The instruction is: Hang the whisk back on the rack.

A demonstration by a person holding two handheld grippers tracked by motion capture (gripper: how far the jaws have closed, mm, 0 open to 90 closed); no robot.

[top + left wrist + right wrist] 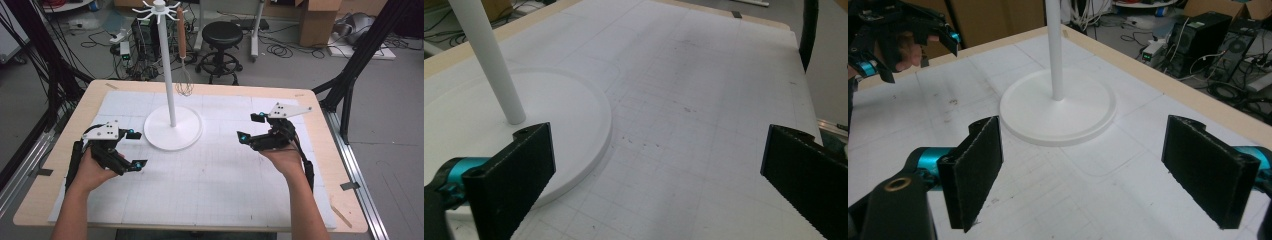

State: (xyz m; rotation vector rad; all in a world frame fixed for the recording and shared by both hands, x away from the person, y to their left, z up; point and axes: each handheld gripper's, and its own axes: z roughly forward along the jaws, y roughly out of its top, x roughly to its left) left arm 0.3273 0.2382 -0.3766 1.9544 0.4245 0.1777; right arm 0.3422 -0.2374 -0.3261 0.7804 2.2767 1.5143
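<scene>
On the white gridded mat (225, 165) covering the wooden table (90, 100), items listed left to right; no brand, label or legible writing can be made out on any of them, only faint ruled lines on the mat.

Left gripper (134, 149): held in the person's left hand (92, 170), near the table's left side, grey three-cornered plate on top. Jaws stand wide apart, nothing between them; in the left gripper view the pads (514, 175) frame bare mat, with the stand's base just beside one pad.

White stand (172, 125): round flat base on the mat, between the two grippers and slightly farther back; upright pole rising to a ring of hooks at the top. Touched by neither gripper.

Whisk (184, 80): wooden handle, wire head, hanging from one hook of the stand, clear of the table.

Right gripper (248, 127): held in the person's right hand (285, 157), right of the base and apart from it. Jaws wide apart, empty; in the right gripper view the pads (975, 170) frame the mat and the base (1058, 112), with the left gripper (908, 37) farther off.
</scene>
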